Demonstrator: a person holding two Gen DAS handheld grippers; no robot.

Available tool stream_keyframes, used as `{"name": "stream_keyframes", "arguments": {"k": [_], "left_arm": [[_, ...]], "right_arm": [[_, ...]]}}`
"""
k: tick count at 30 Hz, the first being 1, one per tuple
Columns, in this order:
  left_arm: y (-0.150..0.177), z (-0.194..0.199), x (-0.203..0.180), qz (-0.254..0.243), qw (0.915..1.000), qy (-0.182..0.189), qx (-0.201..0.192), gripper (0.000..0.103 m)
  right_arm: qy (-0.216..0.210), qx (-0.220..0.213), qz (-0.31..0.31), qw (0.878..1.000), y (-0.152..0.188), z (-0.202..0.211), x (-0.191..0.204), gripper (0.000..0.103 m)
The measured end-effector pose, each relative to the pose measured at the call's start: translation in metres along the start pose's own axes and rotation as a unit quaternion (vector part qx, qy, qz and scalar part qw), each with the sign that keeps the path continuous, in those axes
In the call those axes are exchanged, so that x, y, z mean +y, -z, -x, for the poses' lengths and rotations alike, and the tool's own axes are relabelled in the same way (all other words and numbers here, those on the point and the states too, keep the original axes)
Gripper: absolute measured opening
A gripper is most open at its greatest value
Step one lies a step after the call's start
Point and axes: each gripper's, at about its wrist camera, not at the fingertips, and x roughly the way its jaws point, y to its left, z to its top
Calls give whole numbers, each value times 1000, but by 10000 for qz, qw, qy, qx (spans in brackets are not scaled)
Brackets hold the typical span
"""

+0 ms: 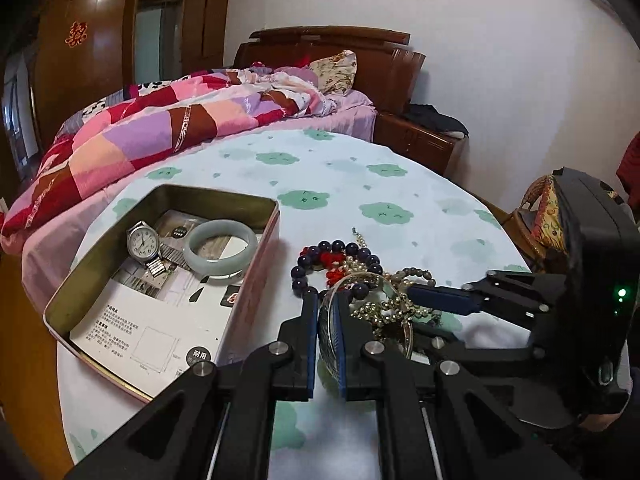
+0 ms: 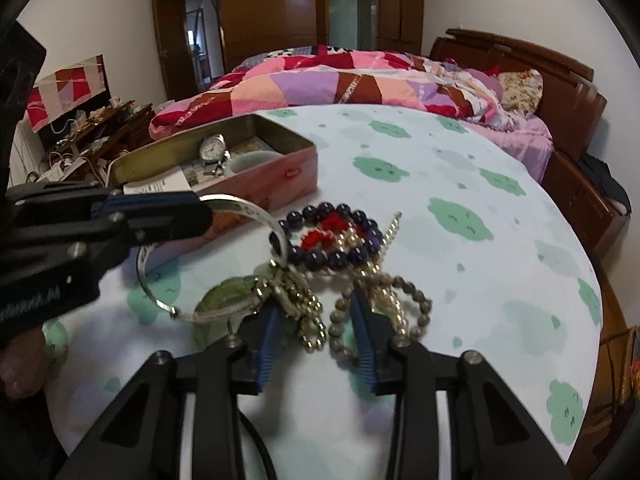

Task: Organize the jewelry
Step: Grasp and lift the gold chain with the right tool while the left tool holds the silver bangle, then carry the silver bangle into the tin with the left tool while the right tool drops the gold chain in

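**Bangle pinched over a cloud-print table**

A bed (image 1: 168, 128) lay beyond the fingers. The table (image 1: 360, 184) carried a tin (image 1: 256, 248) left of them. The left gripper (image 1: 326, 320) clamped a silver bangle (image 2: 160, 300). The right gripper (image 2: 316, 336) stood open astride the tangled beads (image 2: 336, 248).

— Left on the table (image 1: 400, 200): open tin (image 1: 168, 200), watch (image 1: 143, 242) and bangle (image 1: 220, 251) inside, side by side.
— And right of it?
— Tangled jewelry pile (image 1: 360, 276), just beside the tin. Behind the table, the bed (image 1: 168, 128).
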Motion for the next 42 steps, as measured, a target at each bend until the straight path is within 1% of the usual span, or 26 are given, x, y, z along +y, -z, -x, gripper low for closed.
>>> {"name": "stream_keyframes", "arguments": {"k": [1,2,5,8,10,13,17,20,24,29,31,34,36,40,42], "left_arm": [[0,0,1,12,10000,-6,8,7],[0,-1,2,35,10000,-12,24,7],[1,-6,7,114,9997,-150,136,7],[5,-14,8,139,9993,-117,317,7],[7,-16,5,84,9993,-97,364,7],[8,-13,1,-2,9994,-80,332,5],[7,-14,3,45,9993,-48,361,2],[7,-15,2,26,9993,-42,380,2],[7,-14,1,20,9993,-17,366,2],[4,-8,8,107,9995,-24,301,2],[-2,0,14,186,9997,-20,185,2],[-16,19,26,249,9995,-156,-99,2],[-23,29,35,293,9987,-333,-239,2],[-34,41,64,461,9952,-764,-391,2],[-38,44,81,631,9933,-862,-436,2]], "right_arm": [[1,8,-11,10000,0,-1,0,11],[-34,30,-42,10000,-1,-1,-1,8],[-69,-53,-177,9998,0,4,-3,8],[6,-192,-346,9992,-1,13,-5,7],[-41,-424,-529,9977,-6,23,-8,7],[-35,-708,-671,9952,-15,38,-9,7],[-90,-1053,-830,9909,-24,60,-10,7],[-148,-1310,-855,9876,-34,78,-9,7],[-244,-1549,-774,9846,-46,97,-2,7],[-259,-1689,-666,9830,-57,109,2,7],[-238,-1700,-594,9834,-63,111,2,7],[-230,-1738,-494,9833,-70,113,3,7],[-223,-1765,-435,9831,-76,114,4,7],[-229,-1823,-289,9826,-89,112,10,7],[-232,-1830,-201,9826,-97,109,16,7]]}}
